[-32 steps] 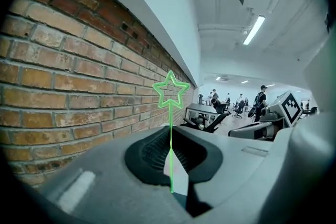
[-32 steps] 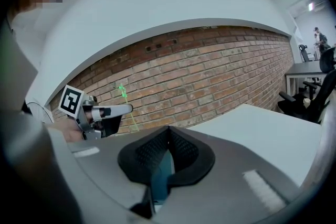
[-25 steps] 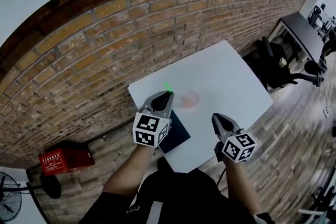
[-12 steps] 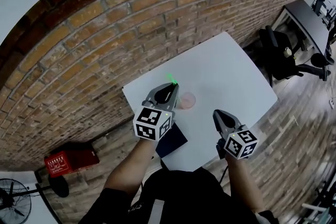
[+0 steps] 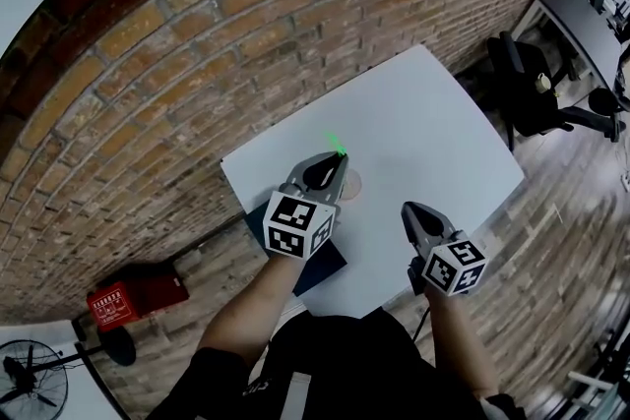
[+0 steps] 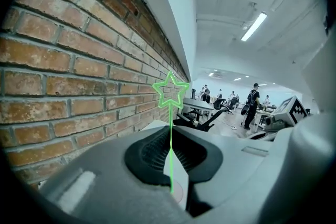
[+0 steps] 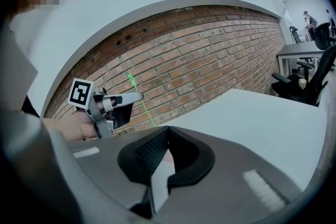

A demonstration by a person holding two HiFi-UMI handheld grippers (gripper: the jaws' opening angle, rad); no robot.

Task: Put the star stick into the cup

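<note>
Stick [image 5: 337,142] held over cup [image 5: 352,184], not yet in.
Head view: left gripper [image 5: 338,162] just above the cup, right gripper [image 5: 408,210] beside it, grip unclear. Left gripper view: jaws clamp the stick's shaft, star up; cup probably below. Right gripper view: its jaws together, empty. Lowering remains.

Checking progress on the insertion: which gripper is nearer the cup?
Left. The left gripper, shut on the star stick, hovers at the cup, partly hiding it; the right gripper stands clear of it, off to its right and nearer the person.
</note>
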